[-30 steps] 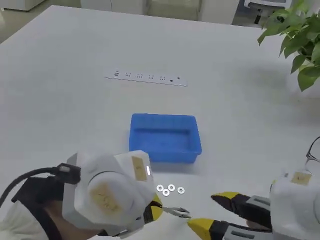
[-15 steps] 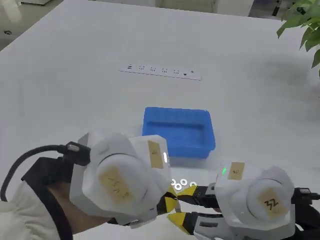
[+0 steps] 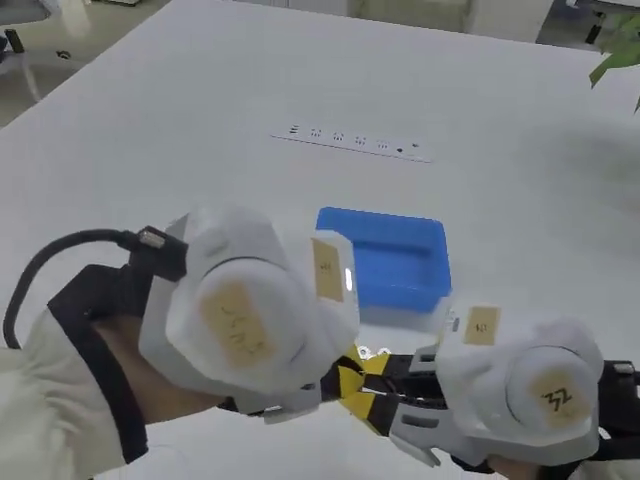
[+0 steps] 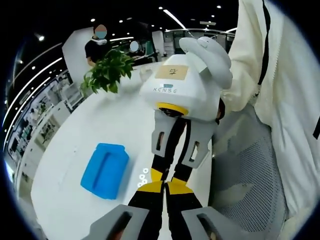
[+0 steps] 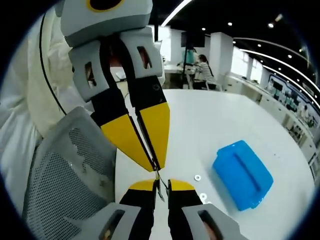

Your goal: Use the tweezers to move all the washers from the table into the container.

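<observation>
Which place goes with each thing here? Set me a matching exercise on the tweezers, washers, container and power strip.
Things:
1 tweezers
2 washers
3 blue container
4 power strip

Places:
A far side of the table, beyond the container
B clamped between the left gripper's yellow jaws
C mid-table, open side up
D on the table, on the near side of the container

Pairs: 1-B, 2-D, 3-C, 4-A
</observation>
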Demonstrator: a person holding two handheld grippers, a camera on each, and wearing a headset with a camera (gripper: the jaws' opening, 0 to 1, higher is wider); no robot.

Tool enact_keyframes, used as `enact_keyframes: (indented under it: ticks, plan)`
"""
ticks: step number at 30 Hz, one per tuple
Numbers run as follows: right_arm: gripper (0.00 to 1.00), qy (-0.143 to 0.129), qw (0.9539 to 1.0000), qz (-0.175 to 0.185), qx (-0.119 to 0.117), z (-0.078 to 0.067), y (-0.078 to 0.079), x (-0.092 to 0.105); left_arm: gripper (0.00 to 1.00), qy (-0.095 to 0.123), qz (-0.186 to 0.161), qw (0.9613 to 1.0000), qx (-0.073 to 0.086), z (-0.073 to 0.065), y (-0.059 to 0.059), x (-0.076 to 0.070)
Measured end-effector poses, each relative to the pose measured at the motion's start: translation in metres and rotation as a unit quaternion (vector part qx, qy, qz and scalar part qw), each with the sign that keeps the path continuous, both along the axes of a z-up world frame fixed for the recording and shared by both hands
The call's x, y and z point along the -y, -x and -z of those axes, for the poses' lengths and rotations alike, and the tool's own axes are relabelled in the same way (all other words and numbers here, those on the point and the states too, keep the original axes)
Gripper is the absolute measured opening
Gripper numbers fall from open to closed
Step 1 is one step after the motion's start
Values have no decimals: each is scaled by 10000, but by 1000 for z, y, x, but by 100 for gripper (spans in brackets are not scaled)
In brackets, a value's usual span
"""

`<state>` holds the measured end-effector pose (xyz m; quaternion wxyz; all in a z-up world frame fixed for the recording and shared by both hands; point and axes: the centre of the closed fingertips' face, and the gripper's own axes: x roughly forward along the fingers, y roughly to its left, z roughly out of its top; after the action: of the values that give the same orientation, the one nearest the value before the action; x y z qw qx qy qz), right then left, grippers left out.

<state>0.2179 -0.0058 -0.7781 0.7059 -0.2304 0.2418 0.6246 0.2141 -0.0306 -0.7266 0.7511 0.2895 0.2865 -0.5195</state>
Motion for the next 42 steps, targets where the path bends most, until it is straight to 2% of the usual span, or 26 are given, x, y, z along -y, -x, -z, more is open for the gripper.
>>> enact_keyframes:
  ticks: [7, 9, 12, 13, 14, 15, 17, 18, 20, 22, 23, 26, 27, 28, 30, 31, 33, 34, 35, 36, 37, 39, 40, 41, 42]
  plan:
    - [4, -55, 9989, -366, 300, -20, 20, -7, 0, -48, -115, 9998, 145, -22, 21, -6]
    - [4, -60, 9987, -403, 315, -22, 25, -10, 0, -30, -167, 9997, 202, -28, 27, -8]
    - [4, 88, 9984, -441, 349, -20, 30, -10, 0, 238, -305, 9990, 233, -41, 32, -6]
    - [4, 181, 9979, -417, 457, -20, 31, -8, 0, 492, -358, 9976, 343, -52, 33, -2]
    - [3, 143, 9972, -470, 562, -22, 33, -9, 0, 443, -370, 9979, 295, -53, 36, -4]
    - [3, 114, 9970, -497, 583, -23, 36, -9, 0, 341, -396, 9981, 332, -54, 37, -6]
    - [3, 32, 9975, -422, 563, -28, 38, -9, 0, 229, -435, 9975, 504, -54, 37, -11]
    - [3, -20, 9976, -430, 550, -30, 38, -8, 0, 276, -562, 9960, 634, -55, 35, -13]
    - [3, -19, 9977, -410, 542, -29, 37, -6, 0, 282, -832, 9941, 643, -52, 35, -19]
    - [3, -80, 9978, -403, 527, -31, 35, -2, 0, 372, -1152, 9899, 739, -52, 33, -25]
    - [3, -112, 9980, -394, 490, -32, 34, -1, 0, 403, -1281, 9884, 714, -51, 34, -27]
    - [3, -237, 9983, -382, 358, -37, 31, 4, 5, 573, -1830, 9803, 471, -45, 39, -32]
    - [2, -322, 9983, -373, 308, -39, 29, 6, 6, 685, -2043, 9754, 459, -43, 40, -33]
    - [2, -387, 9982, -368, 271, -41, 28, 7, 8, 724, -2103, 9738, 467, -43, 40, -33]
    - [2, -464, 9982, -318, 201, -44, 24, 10, 13, 805, -2548, 9631, 326, -31, 43, -38]
    - [2, -535, 9980, -303, 171, -47, 22, 13, 16, 797, -2707, 9588, 328, -28, 44, -40]
    - [2, -634, 9975, -290, 117, -49, 16, 17, 26, 743, -2942, 9518, 457, -22, 46, -44]
    - [2, -633, 9975, -286, 124, -49, 15, 18, 29, 783, -3007, 9491, 518, -21, 47, -44]
    - [2, -650, 9974, -270, 150, -50, 11, 19, 28, 923, -3164, 9420, 638, -22, 46, -46]
    - [2, -659, 9974, -264, 158, -51, 10, 19, 29, 982, -3255, 9381, 661, -22, 47, -47]
    - [2, -688, 9972, -233, 181, -53, 8, 20, 30, 1023, -3451, 9307, 651, -20, 47, -52]
    - [2, -718, 9971, -174, 197, -55, 3, 20, 41, 1095, -3646, 9217, 748, -19, 45, -58]
    - [2, -762, 9969, -113, 167, -57, 0, 19, 47, 1103, -3828, 9132, 858, -18, 42, -65]
    - [2, -777, 9968, -90, 146, -57, -2, 18, 54, 1142, -4001, 9031, 1062, -19, 37, -72]
    - [2, -788, 9968, -58, 128, -57, -6, 17, 59, 1147, -4133, 8949, 1237, -20, 34, -79]
